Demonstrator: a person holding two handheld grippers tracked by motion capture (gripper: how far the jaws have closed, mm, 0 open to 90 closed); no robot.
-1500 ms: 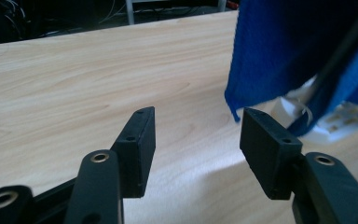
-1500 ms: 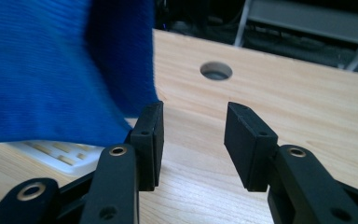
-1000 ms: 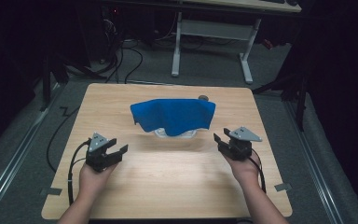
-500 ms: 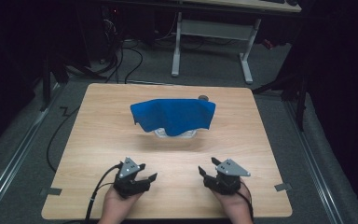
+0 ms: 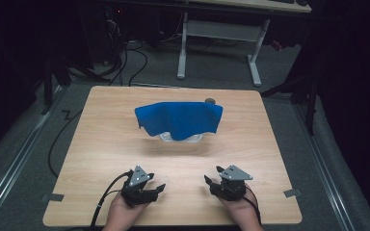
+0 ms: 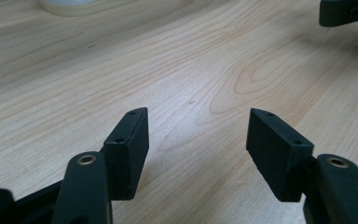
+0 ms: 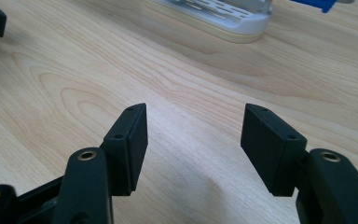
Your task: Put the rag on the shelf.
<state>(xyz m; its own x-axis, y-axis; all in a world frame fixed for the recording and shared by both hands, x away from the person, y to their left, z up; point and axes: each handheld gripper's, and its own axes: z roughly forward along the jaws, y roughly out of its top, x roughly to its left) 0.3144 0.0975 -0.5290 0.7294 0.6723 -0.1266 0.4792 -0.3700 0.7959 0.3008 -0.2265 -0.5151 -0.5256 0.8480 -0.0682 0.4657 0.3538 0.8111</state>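
A blue cloth [image 5: 179,118] hangs draped over a white slotted container [image 5: 180,138] at the middle of the wooden table [image 5: 106,125]. My left gripper [image 5: 158,189] rests low near the front edge and points right. Its jaws [image 6: 196,126] are open over bare wood, have just been opening, and hold nothing. My right gripper [image 5: 208,184] sits opposite and points left. It is open too [image 7: 193,121], its jaws have just been opening, and the gap is empty. The container's base [image 7: 223,14] and a cloth corner [image 7: 314,3] lie well beyond it.
A small dark round object [image 5: 210,101] sits at the table's far edge behind the cloth. Grey tape tabs [image 5: 52,197] [image 5: 292,193] mark the front corners. A white desk frame [image 5: 219,29] and floor cables [image 5: 125,57] lie beyond the table.
Both hands have drawn back from beside the cloth to the front edge, dropped lower and come closer together. The cloth and container have not moved.
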